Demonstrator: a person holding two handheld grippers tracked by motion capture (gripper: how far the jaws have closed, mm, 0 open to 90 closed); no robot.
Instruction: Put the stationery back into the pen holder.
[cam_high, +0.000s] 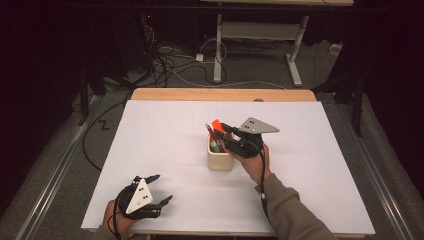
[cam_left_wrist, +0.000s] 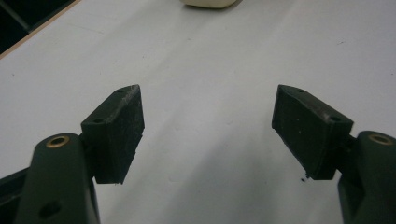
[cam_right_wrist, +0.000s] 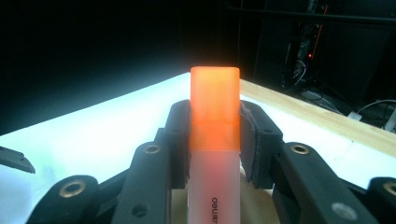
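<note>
Orange-capped translucent highlighter (cam_right_wrist: 215, 140) pinched upright by right gripper (cam_right_wrist: 215, 140) jaws above cream plastic pen cup (cam_high: 220, 159), mid surface (cam_high: 165, 150); left gripper (cam_left_wrist: 208, 133) jaws spread, empty, near left.

I see a surface (cam_high: 165, 145) with a white top sheet covering nearly all of it; a strip of bare wood (cam_high: 220, 94) shows along the far edge. Directly on the white sheet stands one cream-coloured holder (cam_high: 220, 159), upright, roughly midway between the left and right edges and about halfway from the near edge to the far one. From my left gripper view the same white sheet fills the ground, with the base of the holder (cam_left_wrist: 208, 3) at the top, and the wooden rim at the upper left corner.
</note>
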